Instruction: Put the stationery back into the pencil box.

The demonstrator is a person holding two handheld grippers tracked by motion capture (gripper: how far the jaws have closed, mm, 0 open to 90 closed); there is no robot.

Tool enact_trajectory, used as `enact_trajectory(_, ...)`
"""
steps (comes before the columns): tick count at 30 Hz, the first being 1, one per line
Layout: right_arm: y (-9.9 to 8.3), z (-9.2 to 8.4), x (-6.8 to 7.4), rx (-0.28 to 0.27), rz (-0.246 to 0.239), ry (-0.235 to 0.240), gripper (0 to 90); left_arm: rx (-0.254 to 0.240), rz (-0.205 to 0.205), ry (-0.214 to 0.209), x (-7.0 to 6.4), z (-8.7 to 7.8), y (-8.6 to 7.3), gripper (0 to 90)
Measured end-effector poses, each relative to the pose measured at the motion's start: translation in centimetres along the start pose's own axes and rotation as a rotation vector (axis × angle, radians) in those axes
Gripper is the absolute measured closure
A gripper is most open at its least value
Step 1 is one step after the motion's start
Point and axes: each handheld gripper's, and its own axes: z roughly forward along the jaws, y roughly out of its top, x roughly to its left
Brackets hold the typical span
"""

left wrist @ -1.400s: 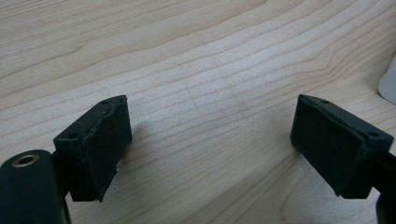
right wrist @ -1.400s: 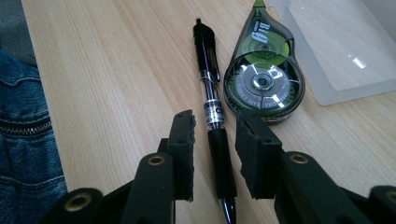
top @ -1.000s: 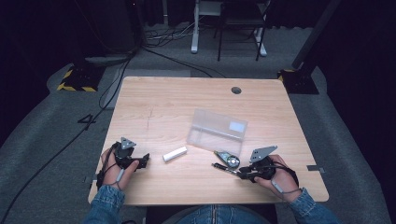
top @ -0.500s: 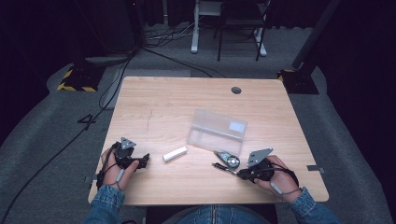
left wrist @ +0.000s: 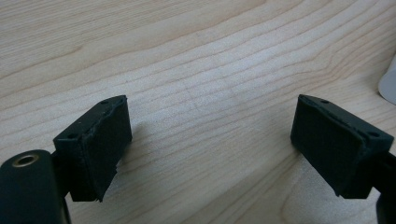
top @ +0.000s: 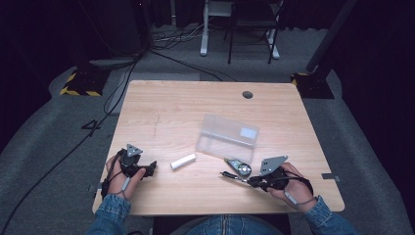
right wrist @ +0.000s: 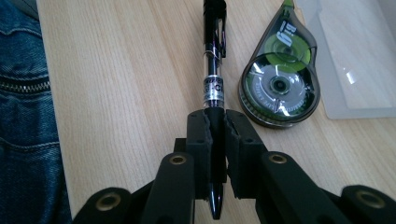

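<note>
My right gripper (right wrist: 216, 126) is shut on a black pen (right wrist: 214, 56), which points away along the table; the same gripper (top: 250, 180) sits near the table's front right edge with the pen (top: 230, 175) sticking out to the left. A correction tape dispenser (right wrist: 279, 79) with a green wheel lies just beside the pen, touching a clear plastic case (top: 227, 137). My left gripper (left wrist: 210, 140) stands open over bare wood, and the left gripper (top: 147, 169) rests near the front left. A white eraser (top: 183, 161) lies just right of it.
The wooden table (top: 166, 112) has a round cable hole (top: 247, 94) at the back right. Cables and stand bases lie on the floor beyond the table. A person's jeans (right wrist: 23, 107) show at the table's front edge.
My right gripper with the pen has shifted slightly toward the front of the table. The left gripper has stayed put.
</note>
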Motion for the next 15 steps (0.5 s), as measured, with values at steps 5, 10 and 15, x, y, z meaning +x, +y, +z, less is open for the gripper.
enact_trajectory(5, 0.4, -0.5, -0.1, -0.027, -0.006, -0.001, 81.0, 0.000, 0.003, 0.000, 0.0, 0.0, 0.0, 12.7)
enact_trajectory(10, 1.0, -1.0, -0.3, -0.058, 0.006, -0.002, 81.1, -0.001, 0.000, -0.001, 0.0, 0.0, 0.0, 12.6)
enact_trajectory(15, 2.0, -1.6, -0.8, -0.090, -0.003, -0.011, 81.1, -0.001, 0.000, 0.000, 0.0, 0.0, 0.0, 12.7)
